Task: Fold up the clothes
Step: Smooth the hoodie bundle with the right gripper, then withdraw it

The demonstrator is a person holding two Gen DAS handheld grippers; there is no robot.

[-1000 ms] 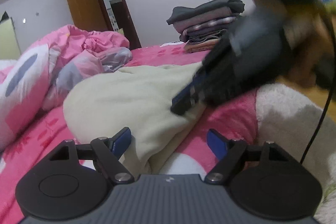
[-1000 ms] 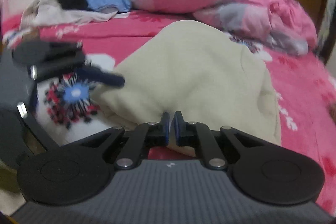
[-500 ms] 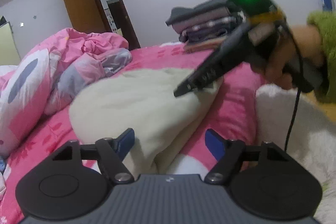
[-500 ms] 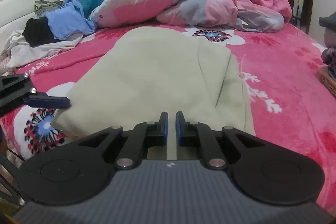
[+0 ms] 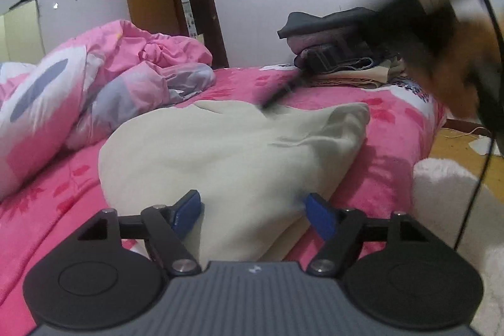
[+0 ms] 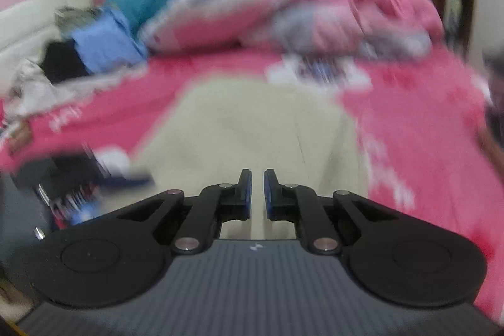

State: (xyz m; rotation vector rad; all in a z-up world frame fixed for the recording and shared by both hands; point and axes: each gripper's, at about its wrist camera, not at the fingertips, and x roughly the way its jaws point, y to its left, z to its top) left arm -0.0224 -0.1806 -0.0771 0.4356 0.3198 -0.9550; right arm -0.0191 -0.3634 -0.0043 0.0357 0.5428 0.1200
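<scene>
Cream garment [image 5: 233, 153] between spread left claw [image 5: 252, 211]

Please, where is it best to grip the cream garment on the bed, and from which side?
Probably the cream garment is best taken at its near bunched edge, approached from the front, low. The left gripper already straddles that thick fold with open jaws; elsewhere the cloth lies flatter on the pink bed cover.

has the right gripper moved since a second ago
Yes. In the left wrist view the right gripper has risen and gone farther off, from low over the cream garment toward the folded stack.

Cream garment [image 5: 226, 153] on pink flowered bedsheet [image 5: 393, 128]; pink, white and grey quilt [image 5: 94, 84].
</scene>
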